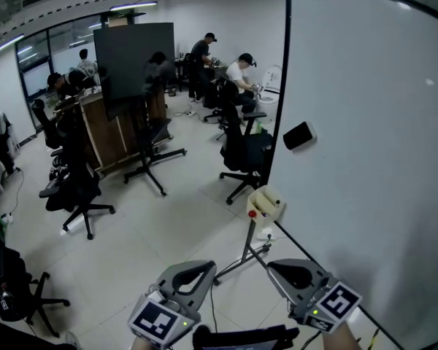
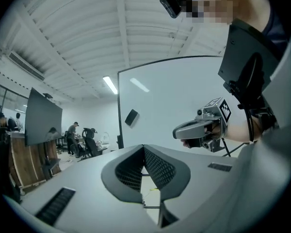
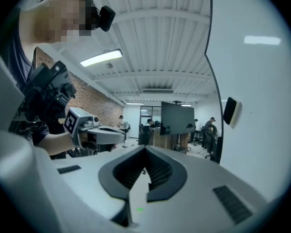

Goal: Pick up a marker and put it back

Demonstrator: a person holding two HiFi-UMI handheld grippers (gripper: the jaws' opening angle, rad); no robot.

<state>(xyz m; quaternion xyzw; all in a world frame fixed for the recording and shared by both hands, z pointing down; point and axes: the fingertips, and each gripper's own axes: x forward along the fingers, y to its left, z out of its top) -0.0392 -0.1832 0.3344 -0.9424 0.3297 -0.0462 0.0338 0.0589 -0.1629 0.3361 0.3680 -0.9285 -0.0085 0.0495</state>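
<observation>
I have both tools low in the head view, side by side and level, over the pale tiled floor (image 1: 168, 232). The left tool (image 2: 144, 147) has its jaws brought together at the tips with nothing between them. The right tool (image 3: 145, 148) is the same, pinched narrow and empty. Each tool's own view shows the other one off to the side, gripped by a hand.

The whiteboard (image 1: 372, 122) fills the right half of the head view. A black eraser (image 1: 299, 135) is stuck to it near its left edge. At the board's lower left corner, in the centre of the frame, a small cream box (image 1: 266, 201) sits on the stand. A red-tipped thing (image 1: 252, 214) shows at the box's lower left, too small for me to say whether it is the marker. Both tools are well apart from that box.

Black office chairs (image 1: 242, 152) and a dark panel (image 1: 133, 57) stand in the upper left.
</observation>
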